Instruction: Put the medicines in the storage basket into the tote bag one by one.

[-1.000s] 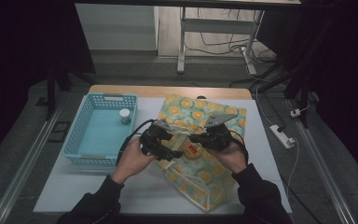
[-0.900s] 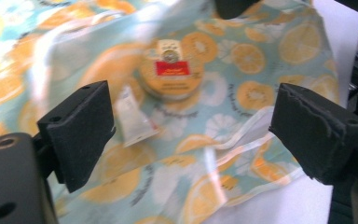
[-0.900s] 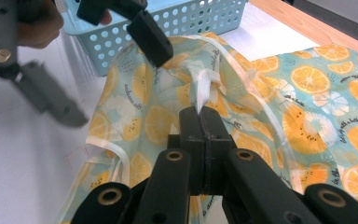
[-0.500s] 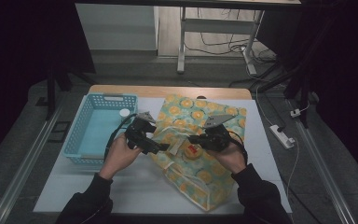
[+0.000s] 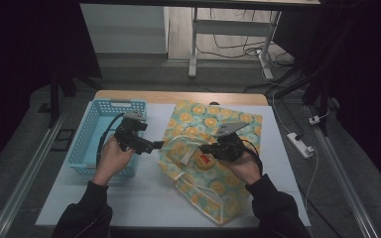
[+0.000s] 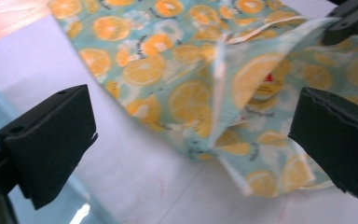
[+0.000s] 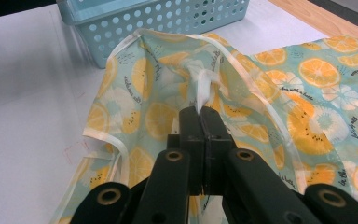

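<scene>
Having just spread its fingers, left gripper (image 5: 151,145) now empty beside the basket (image 5: 87,148); right gripper (image 5: 209,148) pinching the bag (image 5: 218,186) rim on the counter (image 5: 144,198). Mouth open, ready for loading.

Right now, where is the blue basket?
In the high view, the blue basket stands on the table's left side, left of the orange-print bag.

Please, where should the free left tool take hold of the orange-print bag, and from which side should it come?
Probably the raised cream-trimmed rim of the bag on its basket side, approached level from the basket. The right tool pinches the opposite rim and lifts the mouth, so this edge stands clear of the table. The left tool has just been opening; nothing is between its jaws.
</scene>
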Available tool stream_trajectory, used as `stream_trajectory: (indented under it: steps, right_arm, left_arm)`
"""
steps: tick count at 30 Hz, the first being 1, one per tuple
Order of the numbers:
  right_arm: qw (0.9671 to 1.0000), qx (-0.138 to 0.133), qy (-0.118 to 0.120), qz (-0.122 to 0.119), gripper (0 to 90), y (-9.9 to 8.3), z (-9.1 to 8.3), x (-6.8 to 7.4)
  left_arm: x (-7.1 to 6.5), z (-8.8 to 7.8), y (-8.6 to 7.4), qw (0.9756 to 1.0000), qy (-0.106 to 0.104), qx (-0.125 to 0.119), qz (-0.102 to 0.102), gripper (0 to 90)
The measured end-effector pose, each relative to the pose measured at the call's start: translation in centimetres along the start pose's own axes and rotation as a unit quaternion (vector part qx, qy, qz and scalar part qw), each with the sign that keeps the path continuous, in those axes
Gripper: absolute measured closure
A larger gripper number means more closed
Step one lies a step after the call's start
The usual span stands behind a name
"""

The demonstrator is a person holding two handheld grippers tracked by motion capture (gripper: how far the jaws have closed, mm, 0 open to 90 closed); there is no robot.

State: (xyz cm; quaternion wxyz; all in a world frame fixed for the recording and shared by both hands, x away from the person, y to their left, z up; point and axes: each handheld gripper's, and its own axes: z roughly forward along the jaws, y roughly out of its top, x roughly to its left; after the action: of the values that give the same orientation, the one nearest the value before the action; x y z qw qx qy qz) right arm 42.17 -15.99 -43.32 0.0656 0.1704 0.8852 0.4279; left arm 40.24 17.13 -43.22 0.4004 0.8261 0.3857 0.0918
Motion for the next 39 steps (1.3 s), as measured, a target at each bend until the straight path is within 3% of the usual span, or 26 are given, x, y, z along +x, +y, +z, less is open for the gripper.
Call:
stream_trajectory:
  steps: [7, 11, 19, 28, 33, 39]
  right_arm:
    - [1.0, -0.003, -0.001, -0.001, 89.9, 0.1, -0.3, 0.0]
    - [1.0, -0.003, -0.002, -0.001, 89.9, 0.1, -0.3, -0.1]
    - [1.0, -0.003, -0.001, -0.003, 89.9, 0.1, -0.2, 0.0]
    - [1.0, -0.003, -0.001, -0.004, 89.8, 0.2, -0.2, 0.1]
    - [1.0, -0.001, 0.001, -0.005, 89.6, 0.1, 0.0, 0.1]
    - [1.0, -0.001, 0.001, -0.003, 89.5, 0.1, 0.0, 0.0]
  left_arm:
    - [1.5, -0.8, -0.7, 0.9994, 0.03, -0.005, -0.014, 0.0]
    - [2.7, -1.6, -1.3, 0.998, 0.046, -0.018, -0.041, 0.0]
    - [4.8, -2.0, -1.9, 0.9971, 0.05, -0.016, -0.056, 0.0]
    - [7.1, -2.8, -1.5, 0.993, 0.095, -0.014, -0.068, 0.0]
    - [8.7, -2.1, -1.1, 0.9913, 0.102, 0.013, -0.082, 0.0]
    - [10.8, -0.6, -1.2, 0.9876, 0.11, 0.036, -0.106, 0.7]
